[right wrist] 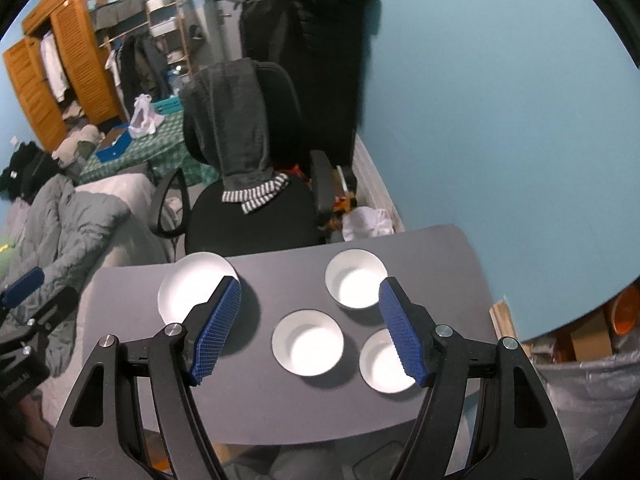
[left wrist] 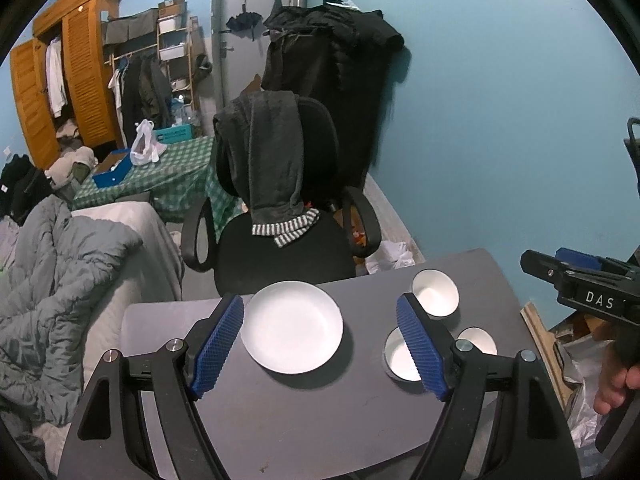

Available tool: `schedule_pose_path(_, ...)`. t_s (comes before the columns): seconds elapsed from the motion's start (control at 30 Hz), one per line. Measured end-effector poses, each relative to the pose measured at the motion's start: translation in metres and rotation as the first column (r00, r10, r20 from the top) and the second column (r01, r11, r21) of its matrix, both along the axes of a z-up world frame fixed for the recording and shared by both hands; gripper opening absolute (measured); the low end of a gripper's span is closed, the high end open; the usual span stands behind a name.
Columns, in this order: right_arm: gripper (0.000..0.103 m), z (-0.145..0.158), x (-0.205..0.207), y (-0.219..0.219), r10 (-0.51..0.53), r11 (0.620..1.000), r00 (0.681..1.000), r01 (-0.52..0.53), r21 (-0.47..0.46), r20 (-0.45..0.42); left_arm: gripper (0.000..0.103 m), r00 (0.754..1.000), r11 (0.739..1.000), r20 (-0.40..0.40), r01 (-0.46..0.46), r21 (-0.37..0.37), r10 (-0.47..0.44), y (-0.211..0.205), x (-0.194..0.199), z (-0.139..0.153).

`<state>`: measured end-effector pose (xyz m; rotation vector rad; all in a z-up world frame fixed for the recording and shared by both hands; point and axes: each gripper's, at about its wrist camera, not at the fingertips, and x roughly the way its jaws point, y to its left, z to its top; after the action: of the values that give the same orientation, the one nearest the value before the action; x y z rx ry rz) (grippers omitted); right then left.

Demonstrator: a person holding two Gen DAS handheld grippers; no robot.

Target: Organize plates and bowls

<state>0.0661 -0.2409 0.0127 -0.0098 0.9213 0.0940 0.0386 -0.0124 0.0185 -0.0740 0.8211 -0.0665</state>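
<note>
A: Across the lower half of both views, a dark grey table with a rounded top (left wrist: 320,408). Beyond its far edge, a black office chair (left wrist: 280,248) draped with a grey garment with a striped cuff (left wrist: 276,168). Upper left, an orange louvred wooden wardrobe (left wrist: 68,80), doors open.

B: And on the table?

A: Largest first: a white round shallow plate (left wrist: 292,326), centre of the left wrist view, lying flat near the far edge. In the right wrist view, same plate at left, partly hidden behind a blue pad.

B: Bowls?

A: Three white round bowls, all upright, clustered right of the plate but apart from it. A far bowl (right wrist: 356,282) nearest the table's back edge; a middle bowl (right wrist: 308,342) at frame centre; a near-right bowl (right wrist: 386,366) just beside it, partly covered by the right pad. Whether any two touch, hard to tell.

B: Grippers?

A: Left gripper (left wrist: 320,344): black arms, blue ribbed fingers spread wide, nothing between them, hovering above the table with the plate framed in the gap. Right gripper (right wrist: 310,330): likewise spread wide, empty, raised over the bowls, middle bowl showing in the gap. At the right edge of the left view, that gripper's black body and a hand (left wrist: 618,380) around its handle.
</note>
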Motion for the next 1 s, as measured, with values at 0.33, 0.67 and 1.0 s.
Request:
schedule_pose_path(0.33,0.071,0.007,-0.009,-0.022,-0.049,0.999,0.999,0.049,0.004,-0.001,0.080,0.999,0.999,0.025,0.035,-0.024,-0.035,-0.013,0.001,0.015)
schedule_pose_path(0.67,0.071,0.008,-0.016,-0.036,-0.090,0.996,0.996,0.090,0.015,-0.019,0.081,0.997,0.996,0.016,0.074,-0.041,-0.074,-0.029,0.006,0.014)
schedule_pose_path(1.0,0.071,0.003,-0.032,-0.055,-0.160,0.986,0.985,0.162,0.030,-0.058,0.081,0.989,0.988,-0.014,0.150,-0.044,-0.150,-0.050,0.007,0.006)
